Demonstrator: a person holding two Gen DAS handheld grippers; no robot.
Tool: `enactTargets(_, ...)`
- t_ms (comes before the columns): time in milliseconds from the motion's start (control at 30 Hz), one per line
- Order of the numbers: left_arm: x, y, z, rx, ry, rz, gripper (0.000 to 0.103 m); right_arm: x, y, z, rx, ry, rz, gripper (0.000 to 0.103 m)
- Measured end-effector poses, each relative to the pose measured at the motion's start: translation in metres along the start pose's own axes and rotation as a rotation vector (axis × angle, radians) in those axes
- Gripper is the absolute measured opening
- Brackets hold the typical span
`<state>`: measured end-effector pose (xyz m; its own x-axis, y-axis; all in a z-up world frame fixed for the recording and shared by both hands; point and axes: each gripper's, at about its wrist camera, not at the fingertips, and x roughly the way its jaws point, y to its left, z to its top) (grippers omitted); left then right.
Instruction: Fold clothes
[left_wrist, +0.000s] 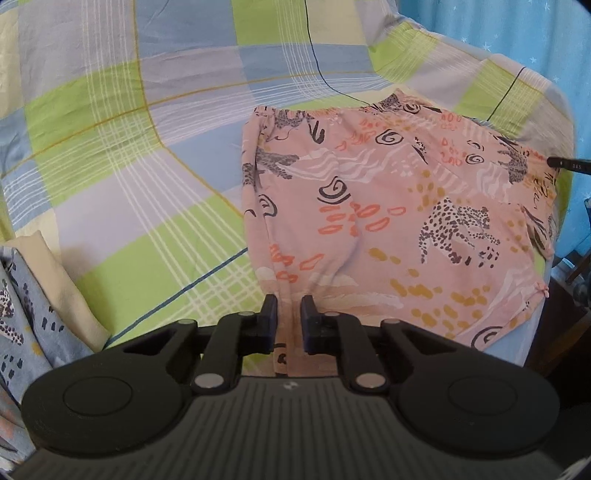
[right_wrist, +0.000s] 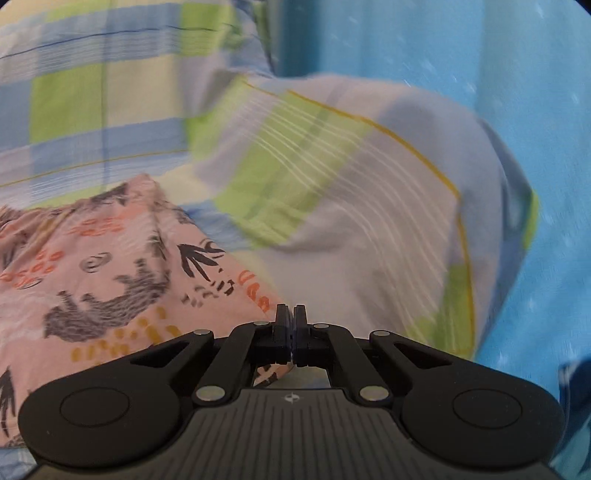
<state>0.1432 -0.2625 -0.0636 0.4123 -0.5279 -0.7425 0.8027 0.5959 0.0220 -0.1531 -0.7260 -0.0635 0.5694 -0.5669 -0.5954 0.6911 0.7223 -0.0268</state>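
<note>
Black left gripper (left_wrist: 289, 306) hung slightly spread over the near hem of soft pink leopard-print shorts (left_wrist: 399, 221), which lay flat on the plaid bedsheet (left_wrist: 129, 155), waistband pointing away. Right gripper (right_wrist: 291, 314), pressed together, sat at the shorts' blurred edge, contact unclear.

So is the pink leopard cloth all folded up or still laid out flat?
Mostly laid out flat. The pink leopard cloth lies spread over the checked bedsheet, its printed face showing. Only its left edge looks turned over.
</note>
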Motion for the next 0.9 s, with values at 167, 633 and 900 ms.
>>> enactTargets(167, -0.005, -0.002, 0.000, 0.053, 0.025, 0.035, 0.011, -0.016, 0.004, -0.006, -0.003, -0.007, -0.042, 0.023)
enactTargets(633, -0.109, 0.010, -0.011, 0.107, 0.000, 0.161, 0.027, -0.154, 0.171, -0.004, -0.185, -0.131, 0.417, 0.037)
enactTargets(900, -0.104, 0.051, -0.015, 0.142, -0.019, 0.147, 0.044, -0.164, 0.338, -0.058, -0.510, -0.070, 0.694, 0.045)
